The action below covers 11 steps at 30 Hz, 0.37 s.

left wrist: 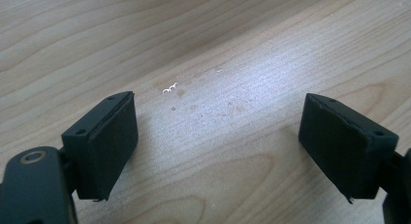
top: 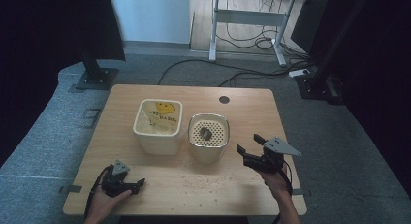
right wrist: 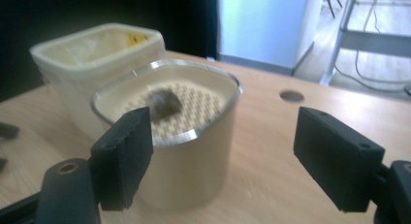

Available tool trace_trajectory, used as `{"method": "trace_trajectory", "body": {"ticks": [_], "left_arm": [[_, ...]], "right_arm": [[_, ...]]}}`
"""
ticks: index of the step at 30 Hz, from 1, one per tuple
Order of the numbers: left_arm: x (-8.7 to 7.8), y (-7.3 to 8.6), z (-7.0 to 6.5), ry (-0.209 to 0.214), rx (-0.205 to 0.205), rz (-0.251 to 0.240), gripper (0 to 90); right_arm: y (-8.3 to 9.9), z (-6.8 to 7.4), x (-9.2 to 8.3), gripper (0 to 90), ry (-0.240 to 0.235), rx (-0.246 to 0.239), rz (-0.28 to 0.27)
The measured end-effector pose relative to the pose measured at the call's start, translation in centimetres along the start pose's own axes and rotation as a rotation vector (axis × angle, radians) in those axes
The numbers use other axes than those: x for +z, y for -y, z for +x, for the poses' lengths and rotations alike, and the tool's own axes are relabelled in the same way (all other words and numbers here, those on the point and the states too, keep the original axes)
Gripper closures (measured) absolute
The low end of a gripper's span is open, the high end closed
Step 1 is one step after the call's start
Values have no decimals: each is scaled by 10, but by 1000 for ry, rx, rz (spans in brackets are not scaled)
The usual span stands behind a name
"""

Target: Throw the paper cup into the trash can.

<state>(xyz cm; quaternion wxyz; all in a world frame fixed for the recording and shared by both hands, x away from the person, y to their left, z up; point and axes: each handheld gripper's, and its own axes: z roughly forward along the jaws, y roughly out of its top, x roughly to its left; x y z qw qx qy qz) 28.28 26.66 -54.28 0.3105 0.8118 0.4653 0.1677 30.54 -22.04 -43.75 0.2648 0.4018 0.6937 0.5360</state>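
**Steel-rimmed tub within reach of empty gripper**

Right gripper (top: pixel 251 142) hangs with jaws spread wide and nothing between them, the cream tub (top: pixel 208 136) with its mesh insert lying at its ten o'clock, near but apart. Coming in skewed, one jaw could knock the rim and tip the tub.

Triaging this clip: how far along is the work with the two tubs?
Done: a dark lump already sits on the perforated insert of the metal-rimmed tub; crumbs lie on the table.
In hand: nothing. The right gripper is open beside that tub, jaws apart; the left gripper rests open over bare wood.
Left: probably grasping the tub or lump; the cream tub stands untouched.
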Motion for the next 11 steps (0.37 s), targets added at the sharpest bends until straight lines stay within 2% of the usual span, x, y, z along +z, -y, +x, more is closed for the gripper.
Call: {"method": "trace_trajectory", "body": {"ticks": [5, 11], "left_arm": [[1, -1, 0, -1, 1, -2, 139], [1, -1, 1, 0, -1, -5, 139]], "right_arm": [[19, -7, -1, 221, 12, 23, 25], [29, -9, 4, 222, 25, 24, 50]]}}
